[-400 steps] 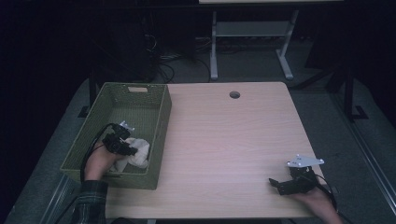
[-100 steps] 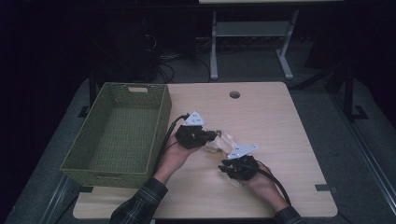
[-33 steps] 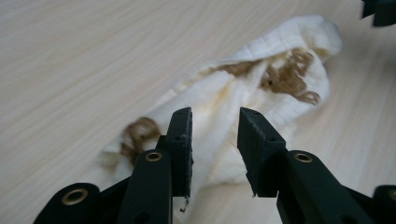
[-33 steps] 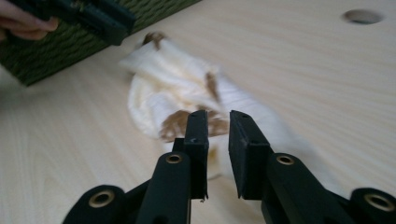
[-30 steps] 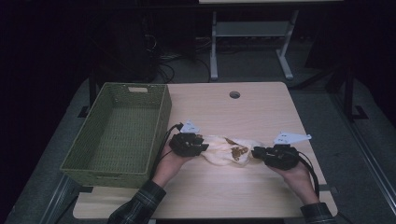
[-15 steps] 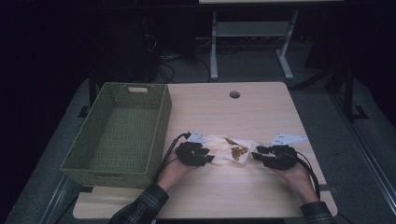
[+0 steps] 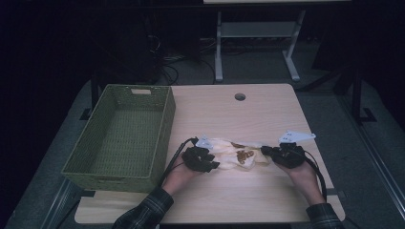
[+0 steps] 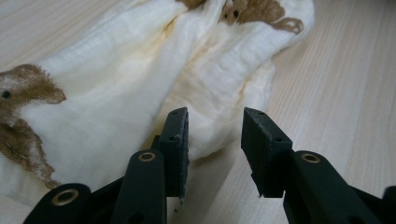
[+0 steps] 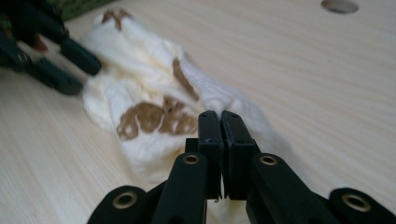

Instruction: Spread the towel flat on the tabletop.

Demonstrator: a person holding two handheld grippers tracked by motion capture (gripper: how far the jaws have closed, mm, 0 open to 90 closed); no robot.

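softly crumpled cream cloth [image 7: 236, 155]: right claw [image 9: 219, 122] pinches it, left claw [image 8: 215, 135] gapes.

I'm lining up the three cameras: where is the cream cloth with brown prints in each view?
High view: cloth on the table, between the two tongs, right of the basket.
Left gripper view: upper left, ahead of the open jaws.
Right gripper view: centre left, its near end pinched in the shut jaws.
Shared landmark: the cloth's brown print.
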